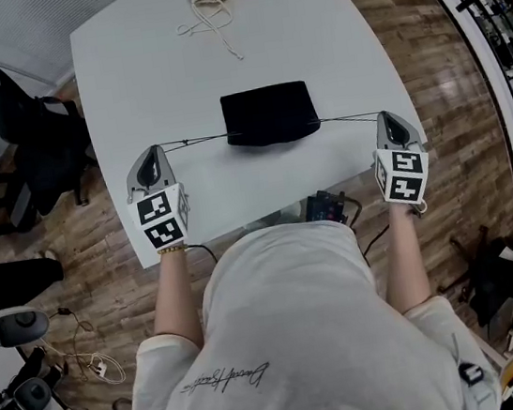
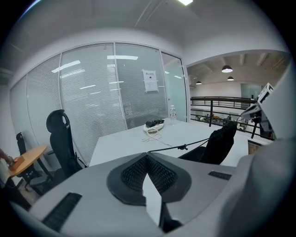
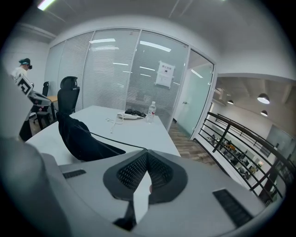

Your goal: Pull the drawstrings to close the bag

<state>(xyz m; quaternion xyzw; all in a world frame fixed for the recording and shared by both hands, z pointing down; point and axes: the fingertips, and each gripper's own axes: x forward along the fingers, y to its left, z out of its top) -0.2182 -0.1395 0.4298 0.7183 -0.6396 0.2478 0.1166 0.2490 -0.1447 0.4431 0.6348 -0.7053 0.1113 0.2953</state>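
Flanking bag point(image 1: 268, 113), left claw point(image 1: 155, 150), right claw point(image 1: 384, 116) pinch drawstrings point(image 1: 198, 141).

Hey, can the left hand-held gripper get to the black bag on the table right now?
Probably yes for the path: only bare table lies between the left hand-held gripper and the black bag. But its jaws are shut on the taut drawstring, so it would have to let go first.
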